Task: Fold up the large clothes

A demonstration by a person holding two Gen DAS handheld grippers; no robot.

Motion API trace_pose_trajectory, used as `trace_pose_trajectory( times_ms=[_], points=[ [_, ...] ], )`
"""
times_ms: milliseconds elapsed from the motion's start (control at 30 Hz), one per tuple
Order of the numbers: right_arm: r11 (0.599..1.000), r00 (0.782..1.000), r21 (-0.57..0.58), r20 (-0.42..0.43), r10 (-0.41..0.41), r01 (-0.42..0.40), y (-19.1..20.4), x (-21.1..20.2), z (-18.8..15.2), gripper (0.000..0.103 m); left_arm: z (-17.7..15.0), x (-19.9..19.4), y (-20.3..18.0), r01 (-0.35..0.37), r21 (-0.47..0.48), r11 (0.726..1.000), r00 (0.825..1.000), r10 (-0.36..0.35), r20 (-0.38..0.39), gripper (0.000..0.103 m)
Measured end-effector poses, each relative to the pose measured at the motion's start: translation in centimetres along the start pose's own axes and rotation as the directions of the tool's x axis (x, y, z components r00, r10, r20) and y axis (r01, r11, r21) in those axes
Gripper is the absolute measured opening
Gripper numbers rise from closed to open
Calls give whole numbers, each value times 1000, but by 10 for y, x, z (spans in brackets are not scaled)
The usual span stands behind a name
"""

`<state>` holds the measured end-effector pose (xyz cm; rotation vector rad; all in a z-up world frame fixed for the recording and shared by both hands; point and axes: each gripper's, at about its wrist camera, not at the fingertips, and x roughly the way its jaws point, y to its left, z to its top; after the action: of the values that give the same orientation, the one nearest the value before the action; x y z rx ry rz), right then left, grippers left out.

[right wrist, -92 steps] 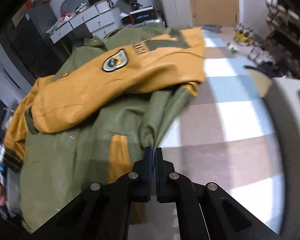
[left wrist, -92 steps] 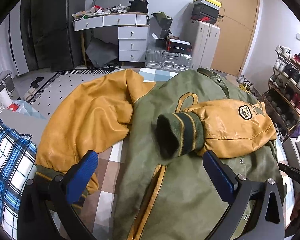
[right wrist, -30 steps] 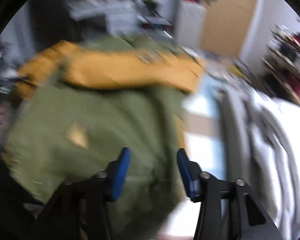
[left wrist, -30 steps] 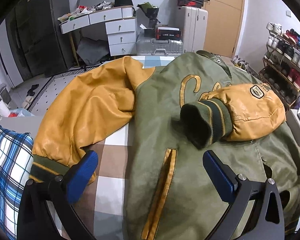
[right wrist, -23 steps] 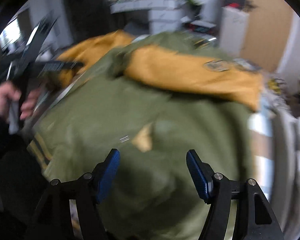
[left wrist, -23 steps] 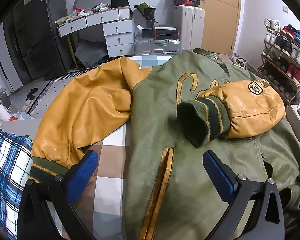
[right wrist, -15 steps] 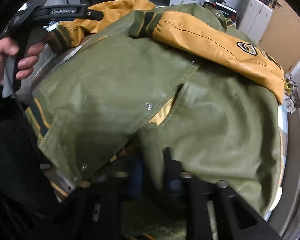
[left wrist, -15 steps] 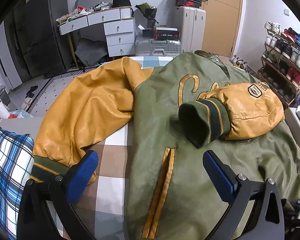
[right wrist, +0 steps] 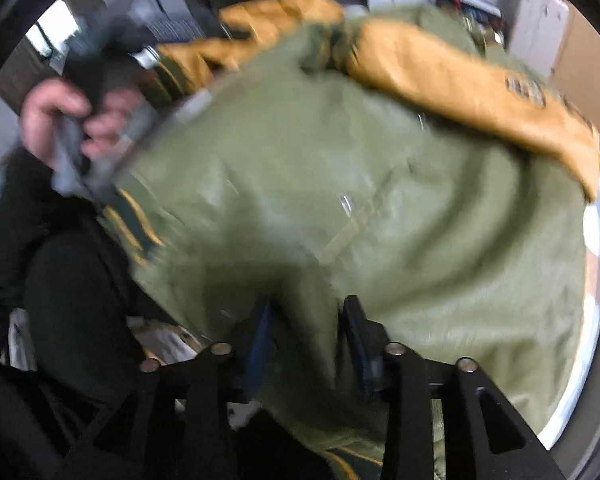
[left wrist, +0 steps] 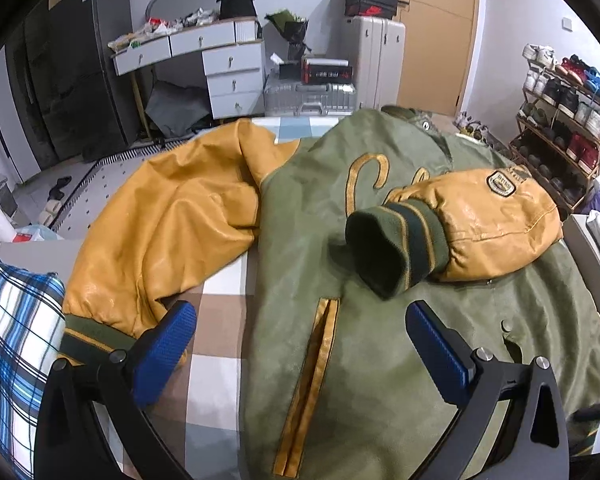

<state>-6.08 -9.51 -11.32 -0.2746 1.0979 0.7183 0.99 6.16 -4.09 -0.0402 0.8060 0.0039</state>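
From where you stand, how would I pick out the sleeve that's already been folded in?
Find the big olive green jacket spread over the checked bedcover. The folded sleeve lies across the jacket's chest, over the gold lettering. Unlike the other mustard sleeve, which sprawls off to the side, it carries an oval patch, and its dark striped cuff gapes open.

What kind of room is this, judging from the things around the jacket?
Most likely a bedroom at home: a white drawer desk, suitcases by the door and a shoe rack stand around the checked bed cover.

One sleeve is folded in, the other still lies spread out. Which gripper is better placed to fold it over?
Left. The left gripper hangs open beside the spread sleeve and its cuff; the right gripper straddles the jacket hem.
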Motion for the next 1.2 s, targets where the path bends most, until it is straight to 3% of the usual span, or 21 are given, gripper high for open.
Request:
trace_pose_trajectory(
  times_ms=[67, 100, 133, 200, 233, 300, 433, 533, 600, 667, 733, 767, 800, 833, 900, 933, 1067, 1200],
  points=[
    [998, 990, 23, 130, 51, -55, 2, -27, 11, 58, 2, -5, -1, 1, 0, 1000, 1000, -1, 27, 102],
    [996, 973, 38, 221, 67, -77, 4, -43, 17, 72, 2, -6, -1, -2, -3, 1000, 999, 2, 39, 102],
    [996, 958, 47, 280, 64, -81, 4, -54, 24, 76, 3, -8, -1, -3, -5, 1000, 999, 3, 51, 102],
    [994, 887, 80, 461, 29, -74, 6, -80, 38, 79, 4, -10, -2, -8, -8, 1000, 997, 9, 71, 102],
    [994, 862, 96, 507, 3, -60, 6, -86, 45, 88, 4, -11, -2, -12, -9, 1000, 997, 13, 82, 102],
    [986, 770, 165, 632, -85, -28, 6, -101, 56, 95, 5, -12, -2, -25, -8, 1000, 995, 26, 98, 102],
    [963, 658, 264, 734, -166, -52, 1, -110, 78, 100, 7, -11, 1, -43, -11, 999, 992, 44, 117, 102],
    [950, 592, 310, 773, -230, -35, 2, -107, 90, 102, 9, -7, 3, -60, -4, 998, 991, 60, 116, 102],
    [937, 528, 348, 798, -290, -10, 2, -100, 87, 103, 10, -7, 5, -84, 4, 996, 989, 83, 122, 102],
    [924, 512, 381, 787, -344, 36, -2, -86, 79, 103, 10, -7, 10, -113, 10, 994, 985, 111, 130, 102],
    [922, 561, 379, 748, -354, 77, -9, -71, 74, 103, 11, -6, 16, -131, 18, 991, 983, 127, 134, 102],
    [924, 615, 364, 705, -353, 114, -11, -62, 76, 103, 11, -6, 19, -140, 19, 990, 981, 136, 137, 102],
    [923, 646, 355, 672, -363, 150, -12, -57, 79, 103, 10, -7, 23, -154, 16, 988, 979, 150, 140, 102],
    [917, 653, 349, 652, -386, 193, -14, -55, 79, 103, 10, -7, 27, -163, 10, 987, 977, 160, 141, 102],
    [907, 612, 358, 673, -416, 223, -15, -62, 73, 103, 7, -8, 38, -176, -10, 984, 976, 176, 131, 102],
    [910, 605, 354, 683, -410, 217, -15, -63, 72, 103, 4, -9, 44, -184, -25, 983, 975, 185, 120, 102],
    [920, 580, 349, 718, -384, 176, -15, -77, 67, 103, -12, -15, 66, -192, -87, 977, 978, 198, 59, 102],
    [937, 576, 331, 746, -334, 114, -16, -81, 60, 103, -31, -21, 83, -166, -131, 977, 986, 168, 7, 102]
  ],
)
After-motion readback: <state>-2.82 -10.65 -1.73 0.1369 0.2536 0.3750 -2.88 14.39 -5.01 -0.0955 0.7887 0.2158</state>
